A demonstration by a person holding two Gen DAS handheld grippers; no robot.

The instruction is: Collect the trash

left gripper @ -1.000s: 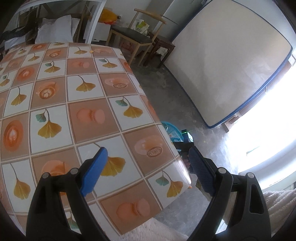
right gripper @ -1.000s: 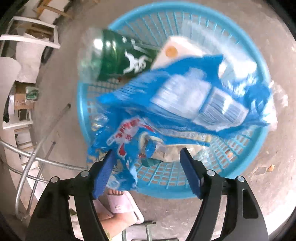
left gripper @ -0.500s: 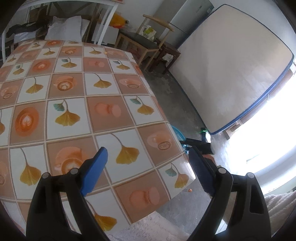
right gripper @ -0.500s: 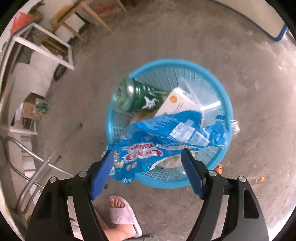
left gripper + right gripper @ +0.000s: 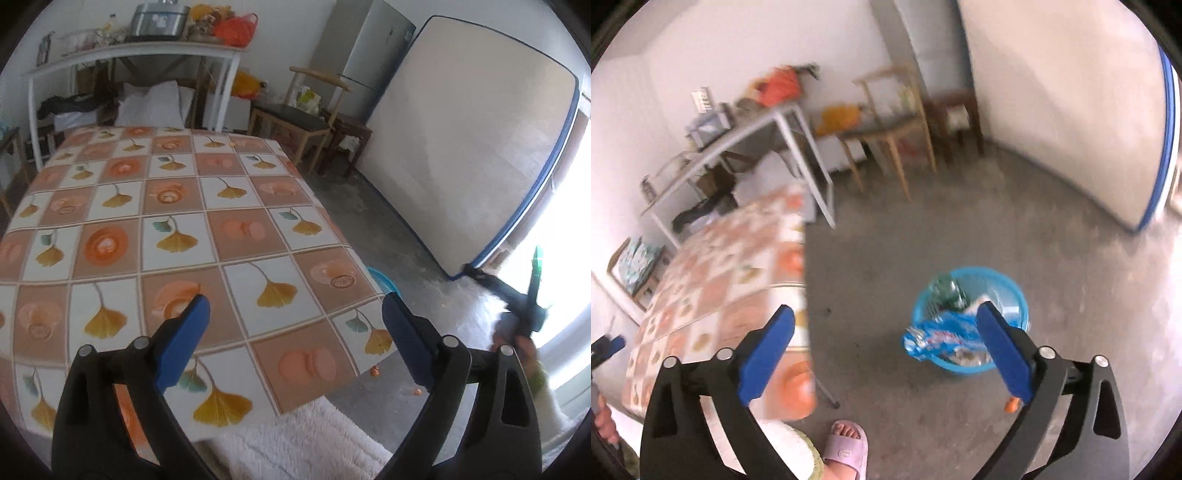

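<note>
A blue plastic trash basket (image 5: 1008, 291) stands on the concrete floor beside the table. It holds a green bottle (image 5: 947, 291), a white carton and a blue snack wrapper (image 5: 942, 338) that hangs over its near rim. My right gripper (image 5: 884, 343) is open and empty, well above the basket. My left gripper (image 5: 293, 332) is open and empty above the near right corner of the table with the leaf-pattern cloth (image 5: 177, 236). A sliver of the basket (image 5: 380, 278) shows past the table edge in the left wrist view.
Small orange scraps (image 5: 375, 371) lie on the floor near the table corner, and one (image 5: 1010, 406) near the basket. A mattress (image 5: 465, 147) leans on the right wall. Wooden chairs (image 5: 295, 122) and a white shelf table (image 5: 133, 59) stand behind. My sandalled foot (image 5: 846, 445) is below.
My right gripper rose and pulled back from close over the basket; the wrapper stayed in the basket. My left gripper tilted up, showing more of the table and room.
</note>
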